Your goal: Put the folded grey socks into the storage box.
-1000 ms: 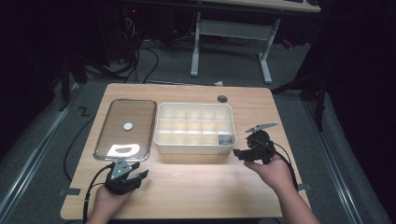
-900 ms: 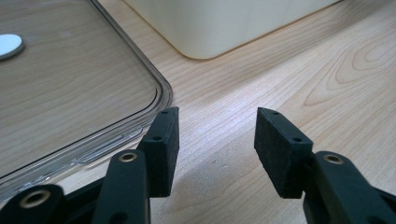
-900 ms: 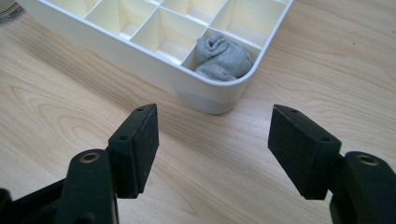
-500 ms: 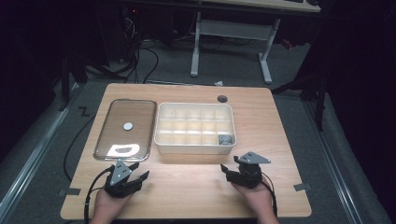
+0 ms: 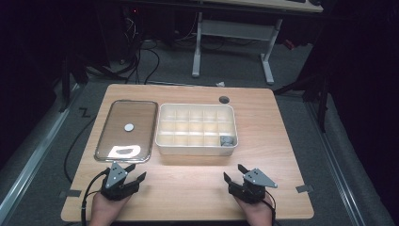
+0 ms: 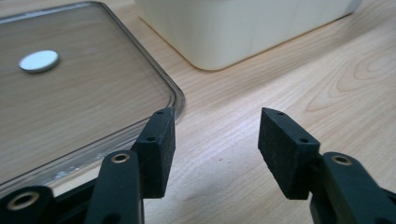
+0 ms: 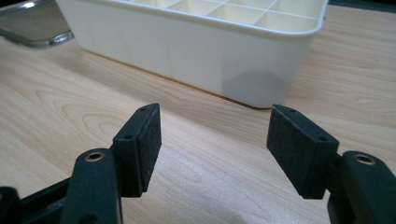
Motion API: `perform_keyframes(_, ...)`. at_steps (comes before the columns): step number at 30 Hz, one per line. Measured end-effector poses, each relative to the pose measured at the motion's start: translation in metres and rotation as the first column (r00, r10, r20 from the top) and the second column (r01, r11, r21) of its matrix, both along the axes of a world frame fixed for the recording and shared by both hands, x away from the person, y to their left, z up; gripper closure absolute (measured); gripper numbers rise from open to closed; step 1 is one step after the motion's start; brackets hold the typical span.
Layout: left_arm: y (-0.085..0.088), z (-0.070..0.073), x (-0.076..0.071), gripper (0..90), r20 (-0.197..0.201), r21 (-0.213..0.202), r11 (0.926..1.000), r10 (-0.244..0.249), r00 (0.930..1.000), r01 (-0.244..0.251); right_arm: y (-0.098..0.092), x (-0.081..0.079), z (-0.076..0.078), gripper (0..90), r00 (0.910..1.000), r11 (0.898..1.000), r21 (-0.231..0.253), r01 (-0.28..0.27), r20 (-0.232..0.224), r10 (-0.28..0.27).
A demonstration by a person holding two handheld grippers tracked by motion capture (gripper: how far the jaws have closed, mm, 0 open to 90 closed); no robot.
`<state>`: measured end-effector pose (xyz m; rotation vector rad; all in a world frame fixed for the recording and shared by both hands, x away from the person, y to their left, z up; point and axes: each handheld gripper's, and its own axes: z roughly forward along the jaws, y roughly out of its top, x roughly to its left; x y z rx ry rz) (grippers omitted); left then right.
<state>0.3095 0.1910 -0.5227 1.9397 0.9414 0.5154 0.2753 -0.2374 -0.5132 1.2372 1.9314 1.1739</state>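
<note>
— Compartment box (image 5: 196, 126) is sitting at the frame's centre, its near wall well above both grippers; we are seeing bare wood between them.
— And we are holding the left gripper (image 5: 130, 172) at lower left, jaws just opening, nothing between them, beside the clear tray's (image 5: 106, 149) corner.
— Right gripper (image 5: 235, 174) at lower right is gaping too, empty.

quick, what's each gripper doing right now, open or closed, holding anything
left gripper: open, jaws have just been opening, nothing between them.
right gripper: open, nothing between its jaws.
</note>
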Motion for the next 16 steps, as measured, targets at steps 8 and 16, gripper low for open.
perform_keyframes(8,-0.0009,-0.0004,0.0017,43.5,-0.002,0.005,0.9998,-0.020,0.9998,0.020,-0.0020,0.0000,-0.0019,35.7,0.9996,1.000,-0.003,0.021,-0.019,-0.021)
perform_keyframes(16,-0.0018,0.0010,0.0015,43.5,0.012,0.009,0.9998,-0.018,0.9998,0.018,-0.0026,-0.0001,-0.0044,35.3,0.9994,1.000,-0.003,0.016,-0.032,-0.016)
